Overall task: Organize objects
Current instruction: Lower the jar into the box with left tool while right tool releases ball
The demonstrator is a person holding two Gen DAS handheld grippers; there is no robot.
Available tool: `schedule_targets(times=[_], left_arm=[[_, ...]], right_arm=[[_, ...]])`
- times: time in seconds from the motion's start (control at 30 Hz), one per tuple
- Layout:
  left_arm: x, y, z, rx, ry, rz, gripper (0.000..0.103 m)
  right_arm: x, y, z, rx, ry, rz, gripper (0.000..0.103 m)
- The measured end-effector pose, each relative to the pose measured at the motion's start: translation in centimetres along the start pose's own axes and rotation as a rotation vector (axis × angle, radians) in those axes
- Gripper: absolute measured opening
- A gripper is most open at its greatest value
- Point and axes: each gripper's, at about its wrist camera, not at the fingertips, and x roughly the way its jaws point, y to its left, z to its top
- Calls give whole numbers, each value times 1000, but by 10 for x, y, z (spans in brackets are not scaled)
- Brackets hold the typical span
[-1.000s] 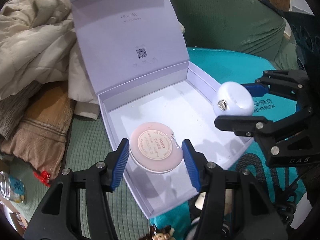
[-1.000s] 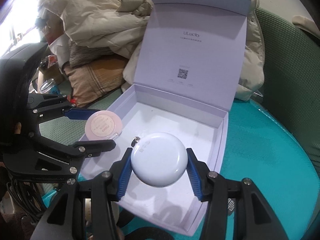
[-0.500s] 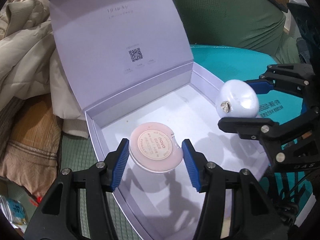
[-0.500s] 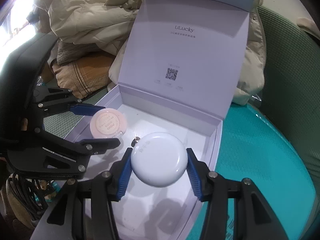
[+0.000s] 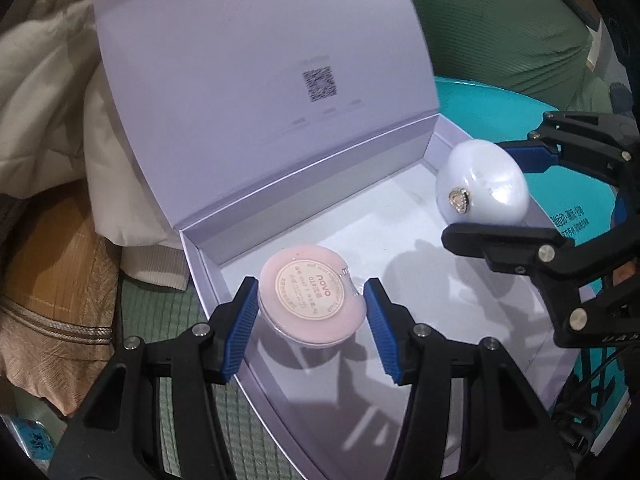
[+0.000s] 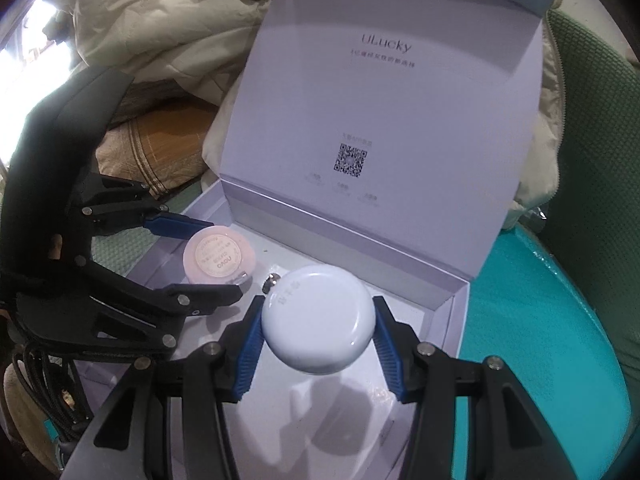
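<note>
The left gripper (image 5: pixel 311 312) is closed on the pink compact (image 5: pixel 312 304), its blue pads pressed to the compact's two sides, label face up. The right gripper (image 6: pixel 318 334) is likewise closed on the white case (image 6: pixel 318 318), pads at its rim, with a small metal clasp showing on the far edge. Both items hang above the floor of the box (image 5: pixel 400 240) and cast shadows on it, so neither is set down yet; the compact is over the left part of the tray, the case over the right part, near the right wall in the left view.

Compared with a second ago, both grippers have moved forward and down into the box: then the compact sat over the box's near rim and the case hung by the right wall's outer edge, and now the open lid (image 6: pixel 384 100) fills much more of each view. The grips have not changed. I judge the carry is nearly done, and what remains is a short lowering and release, keeping the two items apart so they do not knock together.

Behind the box lie crumpled beige bedding (image 6: pixel 160 20) and a green cushion (image 6: pixel 592 140), with a teal surface (image 6: pixel 532 300) to the right
</note>
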Motion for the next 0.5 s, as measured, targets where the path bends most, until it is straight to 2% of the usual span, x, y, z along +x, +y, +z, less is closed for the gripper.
schedule_targets(times=[0.13, 0.33, 0.5], left_arm=[[9, 4, 2, -15, 16, -16, 52], [12, 1, 3, -16, 16, 4, 52], [13, 0, 1, -30, 10, -19, 52]], right_arm=[[11, -2, -1, 3, 26, 3, 52], [23, -7, -3, 28, 56, 23, 52], [24, -8, -4, 38, 63, 13, 52]])
